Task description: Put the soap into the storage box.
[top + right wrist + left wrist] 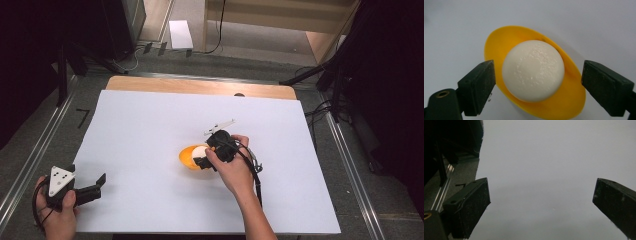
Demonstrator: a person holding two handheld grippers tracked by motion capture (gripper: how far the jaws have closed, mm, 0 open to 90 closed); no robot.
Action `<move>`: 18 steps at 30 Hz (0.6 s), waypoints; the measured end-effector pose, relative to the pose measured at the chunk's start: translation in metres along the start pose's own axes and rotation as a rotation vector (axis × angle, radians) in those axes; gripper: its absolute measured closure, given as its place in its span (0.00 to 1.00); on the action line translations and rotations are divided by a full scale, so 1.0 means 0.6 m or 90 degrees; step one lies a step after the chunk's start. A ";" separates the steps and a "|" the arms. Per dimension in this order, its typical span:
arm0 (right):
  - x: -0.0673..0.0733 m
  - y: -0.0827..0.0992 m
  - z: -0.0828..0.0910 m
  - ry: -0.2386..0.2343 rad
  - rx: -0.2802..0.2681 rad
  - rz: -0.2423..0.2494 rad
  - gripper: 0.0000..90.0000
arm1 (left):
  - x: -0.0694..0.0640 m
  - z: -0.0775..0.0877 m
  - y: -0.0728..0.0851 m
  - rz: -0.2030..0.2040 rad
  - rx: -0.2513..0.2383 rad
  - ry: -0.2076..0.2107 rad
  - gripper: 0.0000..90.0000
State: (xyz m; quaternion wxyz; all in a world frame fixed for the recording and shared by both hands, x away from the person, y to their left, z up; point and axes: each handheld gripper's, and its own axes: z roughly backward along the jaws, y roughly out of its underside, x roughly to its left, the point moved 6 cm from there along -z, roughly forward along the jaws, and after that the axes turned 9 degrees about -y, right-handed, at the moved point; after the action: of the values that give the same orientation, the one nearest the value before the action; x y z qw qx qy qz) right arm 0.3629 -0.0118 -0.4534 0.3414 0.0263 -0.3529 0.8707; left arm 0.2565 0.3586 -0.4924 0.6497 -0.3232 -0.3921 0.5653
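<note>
Your right gripper (537, 82) is sitting with its jaws apart, one on either side of the white ball (533, 70). Neither pad is pressing on it: there's a visible gap on the right side and a thin one on the left. The ball is resting in the yellow dish (571, 100), roughly centred, and the dish is lying directly on the white sheet (461, 30). In the right gripper view the left jaw is overlapping the dish's rim; the right jaw is standing just off its outer edge.

In the high view the right gripper (204, 159) is pointing left over the dish (186, 157), with your right hand (235, 170) wrapped around the body and the cable trailing back along your forearm. Ball (199, 151) and dish are sitting a bit right of the middle of the sheet (150, 125), which is covering most of the tabletop (200, 86).

Your left gripper (541, 200) is holding its jaws wide apart with nothing between them, just bare white sheet (544, 157) ahead. In the high view your left gripper (100, 184) is parked at the near left corner of the sheet, well apart from the dish, with your left hand (57, 215) gripping it and the grey three-cornered plate (60, 180) facing up.
</note>
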 end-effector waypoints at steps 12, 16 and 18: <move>-0.010 0.011 0.052 0.017 -0.046 0.001 0.00 | 0.000 -0.001 0.000 0.000 0.000 -0.005 0.01; -0.018 0.019 0.068 0.020 -0.060 0.001 0.00 | 0.000 -0.001 0.000 0.000 0.000 -0.006 0.01; -0.023 0.025 0.073 0.021 -0.064 -0.007 0.00 | 0.000 -0.001 0.000 0.000 -0.001 -0.006 0.01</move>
State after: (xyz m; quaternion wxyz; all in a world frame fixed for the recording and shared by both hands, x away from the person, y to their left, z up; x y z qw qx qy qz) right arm 0.3556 -0.0553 -0.4335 0.3525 -0.0034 -0.3907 0.8503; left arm 0.2567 0.3584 -0.4927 0.6477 -0.3210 -0.3953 0.5667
